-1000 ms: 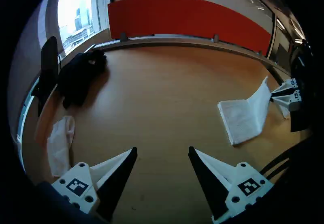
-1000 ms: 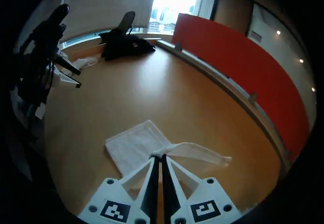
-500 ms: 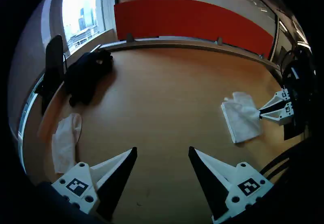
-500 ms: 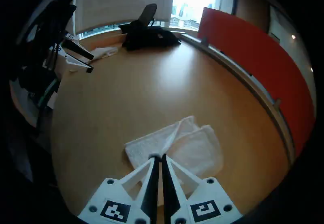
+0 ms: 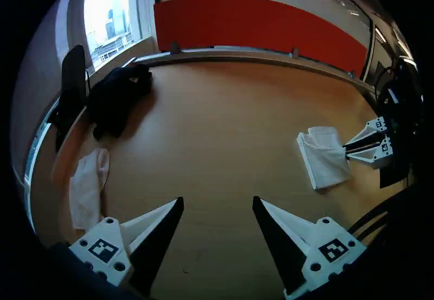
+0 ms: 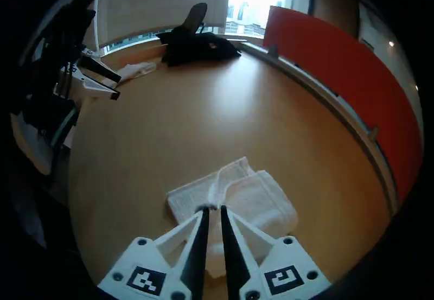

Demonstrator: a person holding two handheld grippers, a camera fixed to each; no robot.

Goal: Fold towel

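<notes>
A white towel (image 6: pixel 247 194) lies folded on the wooden table (image 6: pixel 190 115), one layer doubled over the other. My right gripper (image 6: pixel 212 209) is at its near edge, fingers parted by a narrow gap, with the towel's rim between the tips. In the left gripper view the towel (image 5: pixel 324 158) lies at the right, with the right gripper (image 5: pixel 346 150) at its right edge. My left gripper (image 5: pixel 217 199) stands wide open over bare table with nothing between its fingers; it also appears as the left gripper (image 6: pixel 118 87) at the far left of the right gripper view.
A second white cloth (image 5: pixel 87 189) lies crumpled at the table's left edge. A black bundle (image 5: pixel 116 96) sits beyond it, beside a dark chair (image 5: pixel 68 91). A red partition (image 5: pixel 260 26) runs along the far edge. Dark cables and a person's arm are at the right (image 5: pixel 399 121).
The right gripper carried the lifted half of the towel over and laid it flat on the other half. Its fingers have parted slightly. The left gripper barely moved.
</notes>
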